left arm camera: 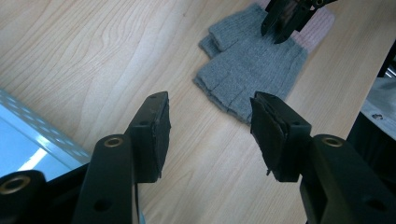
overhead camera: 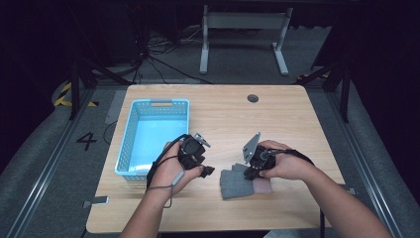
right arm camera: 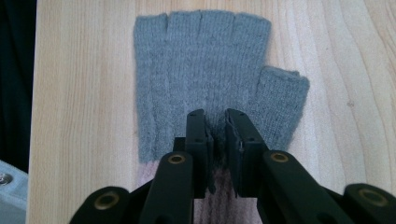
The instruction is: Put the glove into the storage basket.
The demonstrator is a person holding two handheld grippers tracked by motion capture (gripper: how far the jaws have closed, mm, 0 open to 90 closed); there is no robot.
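- Grey knit describes the glove: fingerless, with a pinkish cuff, and we find it lying flat on the wooden table near the front edge, right of centre
- We see the right gripper standing on the glove close to the cuff; its jaws are nearly together, with a small ridge of the knit pinched up between the pads, so we read this as a grip on the fabric
- We note that the glove's short fingers point away from the right gripper and lie spread on the wood
- We see the left gripper just beside the glove, above bare wood; its jaws stand about half apart with nothing between them
- We locate a light blue basket on the table's left side, beyond the left gripper and well apart from the glove
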